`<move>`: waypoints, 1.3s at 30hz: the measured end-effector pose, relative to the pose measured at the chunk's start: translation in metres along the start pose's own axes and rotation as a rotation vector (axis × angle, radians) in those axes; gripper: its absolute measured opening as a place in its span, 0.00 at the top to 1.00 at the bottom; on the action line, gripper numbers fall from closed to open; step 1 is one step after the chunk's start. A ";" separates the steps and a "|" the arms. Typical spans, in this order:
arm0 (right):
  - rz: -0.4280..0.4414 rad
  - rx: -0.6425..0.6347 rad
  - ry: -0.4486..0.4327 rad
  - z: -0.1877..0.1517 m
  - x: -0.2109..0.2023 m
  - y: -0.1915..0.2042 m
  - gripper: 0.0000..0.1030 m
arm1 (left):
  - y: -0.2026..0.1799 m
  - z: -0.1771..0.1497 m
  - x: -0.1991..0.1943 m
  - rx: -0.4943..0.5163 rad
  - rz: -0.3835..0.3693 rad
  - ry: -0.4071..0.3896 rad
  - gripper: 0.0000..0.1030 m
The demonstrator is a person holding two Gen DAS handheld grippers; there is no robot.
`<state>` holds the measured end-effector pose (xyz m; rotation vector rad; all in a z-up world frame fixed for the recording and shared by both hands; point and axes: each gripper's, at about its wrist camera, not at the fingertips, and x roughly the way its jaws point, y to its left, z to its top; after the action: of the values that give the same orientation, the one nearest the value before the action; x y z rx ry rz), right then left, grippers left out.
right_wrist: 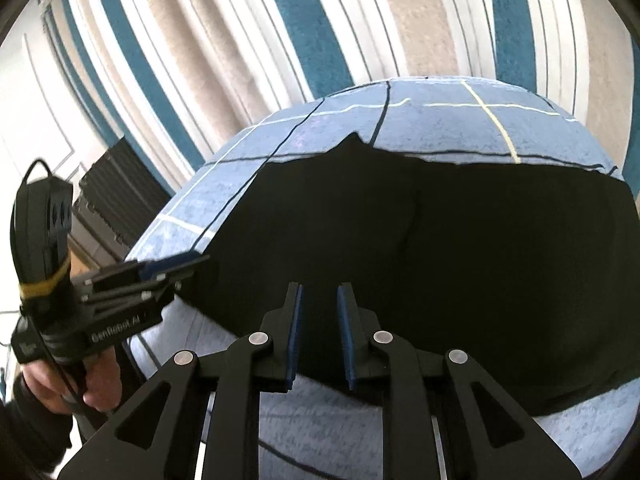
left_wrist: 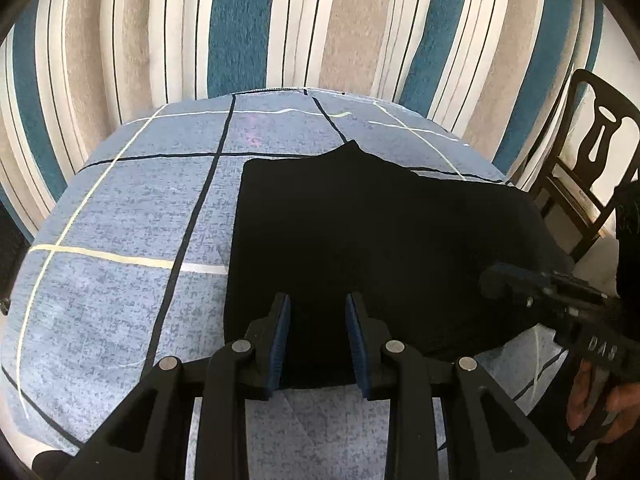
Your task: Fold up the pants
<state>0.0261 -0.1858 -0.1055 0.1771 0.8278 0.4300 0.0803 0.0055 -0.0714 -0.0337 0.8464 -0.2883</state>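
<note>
The pants (left_wrist: 360,240) are black, lying flat as a compact, roughly rectangular block on the table (left_wrist: 120,220), which is covered w/ a blue-grey cloth w/ dark and pale grid lines. In the right wrist view the pants (right_wrist: 440,260) span most of the table's width, near edge close to the table's front. One small peak of fabric pokes up at the far edge; a faint crease runs down the middle. No loose legs or waistband can be picked out, so the folding looks well along, prob. at least one fold in. Whether another fold is left can't be told: the fabric is too dark to count layers. What seems left: flatten the far peak, maybe one more fold, or just let go.

Left gripper (left_wrist: 318,304) hovers over the near edge of the pants, fingers moderately apart, nothing between the pads; pants visible through the gap. Right gripper (right_wrist: 319,294) sits likewise at the near edge, fingers narrow but parted, no cloth pinched as far as the view shows.

Each gripper is held by a hand; left hand (right_wrist: 60,384) shows at the table's left side. Behind: striped curtain (left_wrist: 280,28), teal, beige, white. A dark wooden chair (left_wrist: 592,152) stands past the table's right end.
</note>
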 end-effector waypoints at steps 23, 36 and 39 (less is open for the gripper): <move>-0.155 0.130 -0.040 -0.024 -0.039 -0.059 0.63 | -0.026 -0.015 -0.002 0.035 0.025 0.026 0.70; -0.217 0.318 -0.086 -0.042 -0.073 -0.104 0.59 | -0.042 -0.019 0.004 0.068 0.001 0.055 0.70; -0.201 0.352 -0.092 -0.046 -0.075 -0.106 0.51 | -0.047 -0.020 0.004 0.079 -0.011 0.059 0.70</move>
<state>-0.0215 -0.3148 -0.1193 0.4326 0.8174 0.0830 0.0571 -0.0392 -0.0806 0.0444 0.8933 -0.3346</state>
